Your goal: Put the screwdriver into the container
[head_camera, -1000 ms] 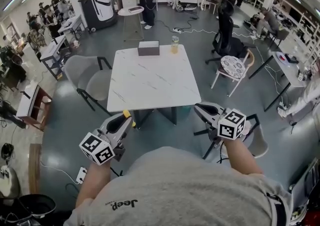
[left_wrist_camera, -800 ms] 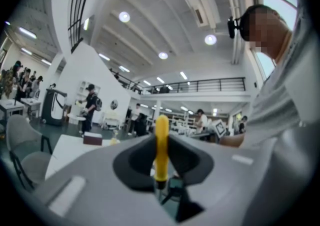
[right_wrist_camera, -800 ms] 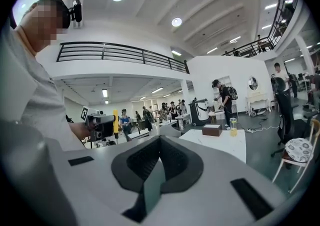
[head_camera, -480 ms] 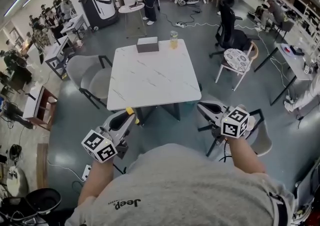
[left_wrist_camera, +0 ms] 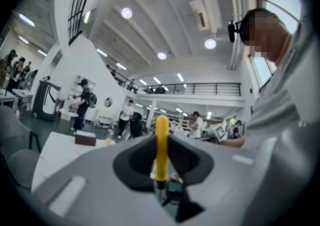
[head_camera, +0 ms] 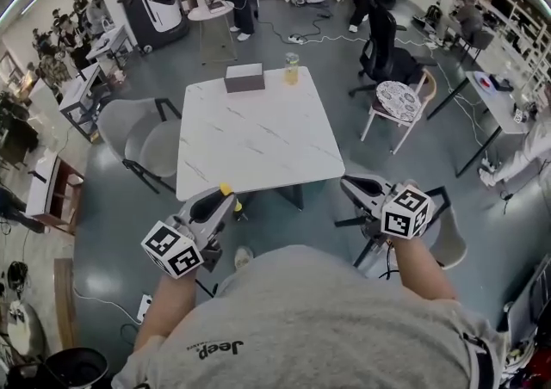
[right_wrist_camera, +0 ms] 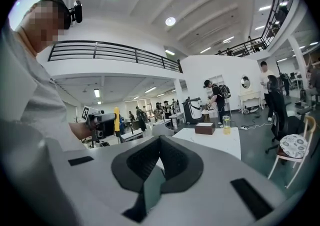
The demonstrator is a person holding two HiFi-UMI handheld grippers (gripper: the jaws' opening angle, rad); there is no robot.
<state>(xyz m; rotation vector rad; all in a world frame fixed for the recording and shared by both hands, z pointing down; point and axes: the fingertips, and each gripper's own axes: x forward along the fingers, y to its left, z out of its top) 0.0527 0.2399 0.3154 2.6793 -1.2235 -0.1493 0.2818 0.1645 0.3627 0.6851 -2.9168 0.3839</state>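
tabletop [head_camera: 250, 142] sits nearer than a second ago, so the approach is under way: left claw [head_camera: 220, 200] clamped on the yellow-handled screwdriver [left_wrist_camera: 161, 142] just short of the near edge, right claw [head_camera: 349, 186] closed and empty, brown box [head_camera: 244, 78], likely the container, still well off at the far edge.

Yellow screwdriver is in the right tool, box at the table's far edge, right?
No: the left tool grips the screwdriver, as the left gripper view shows; the right tool is empty. The box is at the table's far edge.
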